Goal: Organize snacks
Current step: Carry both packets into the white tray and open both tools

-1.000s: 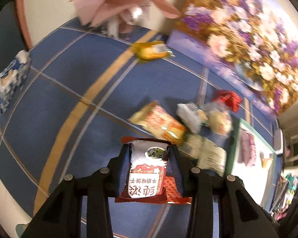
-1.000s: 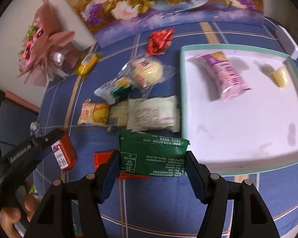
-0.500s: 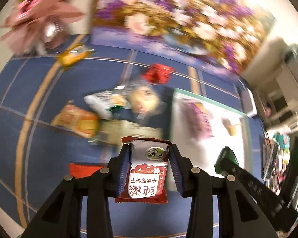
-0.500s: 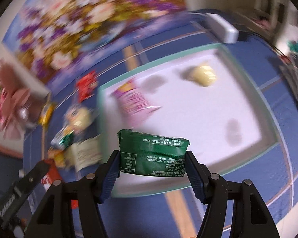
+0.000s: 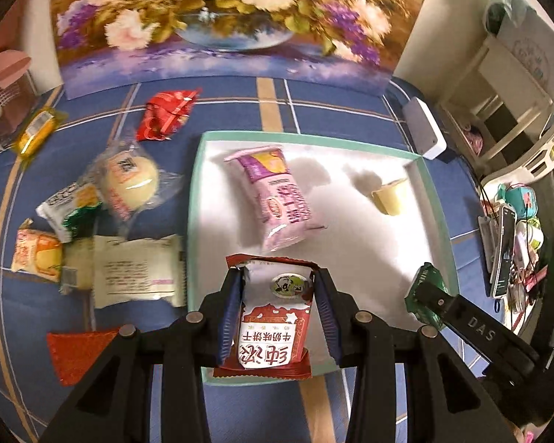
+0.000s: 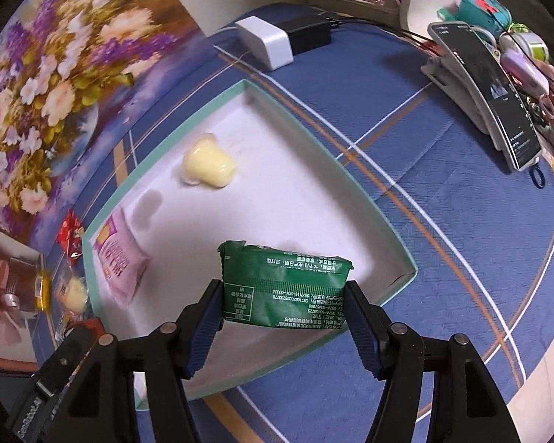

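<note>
Your left tongs (image 5: 277, 313) are clamped narrow on a red-and-white biscuit packet (image 5: 273, 325), held over the near edge of the white tray (image 5: 430, 199) with the mint-green rim. Your right tongs (image 6: 284, 295) stand wider, their pads pressed on the two ends of a green packet (image 6: 282, 288) above the tray's near part.

Only the left view shows you the snacks lying outside the tray on the blue checked tabletop (image 5: 336, 110): a red wrapper (image 5: 164, 114), a round pale bun in clear wrap (image 5: 131, 182), a white-and-green packet (image 5: 68, 210), an orange packet (image 5: 37, 251), a large white packet (image 5: 136, 271), a yellow one (image 5: 37, 133) near the far left, and a flat red sachet (image 5: 77, 354) close to you. It also catches your right tongs with the green packet at the tray's right side.

Both views show a pink packet (image 5: 277, 199) and a small yellow jelly cup (image 5: 389, 195) inside the tray. The right view alone gives you the tray's right corner clearly, the white box (image 6: 266, 42) beyond it, and a phone on a stand (image 6: 487, 96) well to the right. There the loose snacks are blurred at the left edge.
</note>
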`<state>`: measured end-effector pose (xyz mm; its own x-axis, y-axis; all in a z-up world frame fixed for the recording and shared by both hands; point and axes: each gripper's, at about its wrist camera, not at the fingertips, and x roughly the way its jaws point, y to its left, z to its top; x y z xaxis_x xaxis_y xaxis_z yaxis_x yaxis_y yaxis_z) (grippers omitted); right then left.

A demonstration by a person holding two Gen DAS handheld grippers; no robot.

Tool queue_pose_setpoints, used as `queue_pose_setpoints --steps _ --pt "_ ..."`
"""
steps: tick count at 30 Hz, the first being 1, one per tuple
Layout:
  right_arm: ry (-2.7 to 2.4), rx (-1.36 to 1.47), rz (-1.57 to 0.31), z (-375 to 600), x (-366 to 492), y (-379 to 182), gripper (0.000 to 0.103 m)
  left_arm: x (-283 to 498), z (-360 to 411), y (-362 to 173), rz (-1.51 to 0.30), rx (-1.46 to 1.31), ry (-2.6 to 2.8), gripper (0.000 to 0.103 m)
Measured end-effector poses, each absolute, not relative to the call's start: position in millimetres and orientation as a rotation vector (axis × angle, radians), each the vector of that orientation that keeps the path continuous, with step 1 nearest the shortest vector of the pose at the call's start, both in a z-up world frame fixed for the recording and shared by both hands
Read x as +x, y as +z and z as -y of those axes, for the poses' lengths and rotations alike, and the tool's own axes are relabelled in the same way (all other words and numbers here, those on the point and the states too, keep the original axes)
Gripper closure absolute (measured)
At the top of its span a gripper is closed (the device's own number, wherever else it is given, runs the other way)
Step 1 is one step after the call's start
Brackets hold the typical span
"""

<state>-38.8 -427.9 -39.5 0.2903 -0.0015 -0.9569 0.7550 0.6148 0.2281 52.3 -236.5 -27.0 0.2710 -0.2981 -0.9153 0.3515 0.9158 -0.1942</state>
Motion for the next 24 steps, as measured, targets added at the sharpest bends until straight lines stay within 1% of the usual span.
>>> queue_pose_setpoints --steps 6,8,10,11,17,19,20,23,24 --pt "-0.545 0.748 -1.173 421.7 -31.0 -36.9 0.035 51.9 243.4 -36.9 -1.232 0.064 -0.443 0.061" --pt "-0.542 0.736 -1.165 418.8 -29.5 -34.2 0.034 52.5 239.7 -35.6 -1.231 0.049 -0.437 0.06" --pt "-0.544 0.714 -1.165 416.3 -28.8 -30.8 0.034 53.8 235.1 -34.3 -1.235 0.033 -0.427 0.047" --pt "-0.54 0.707 -1.162 414.7 -28.1 -29.4 0.034 54.3 231.3 -32.4 -1.232 0.024 -0.419 0.038" --pt "-0.53 0.689 -1.164 411.7 -27.2 -26.7 0.034 57.7 207.7 -20.7 -1.198 -0.005 -0.364 0.037" --pt "-0.528 0.681 -1.169 410.2 -26.1 -27.3 0.034 59.7 199.9 -19.3 -1.191 -0.004 -0.335 0.034" --pt "-0.526 0.67 -1.175 408.6 -24.8 -27.7 0.034 61.1 195.1 -19.4 -1.189 -0.004 -0.319 0.031" --pt "-0.529 0.635 -1.18 403.9 -21.5 -27.8 0.028 64.5 180.2 -21.8 -1.178 0.011 -0.263 0.016" --pt "-0.524 0.626 -1.186 402.6 -20.4 -27.7 0.026 65.7 174.2 -22.8 -1.171 0.015 -0.24 0.014"
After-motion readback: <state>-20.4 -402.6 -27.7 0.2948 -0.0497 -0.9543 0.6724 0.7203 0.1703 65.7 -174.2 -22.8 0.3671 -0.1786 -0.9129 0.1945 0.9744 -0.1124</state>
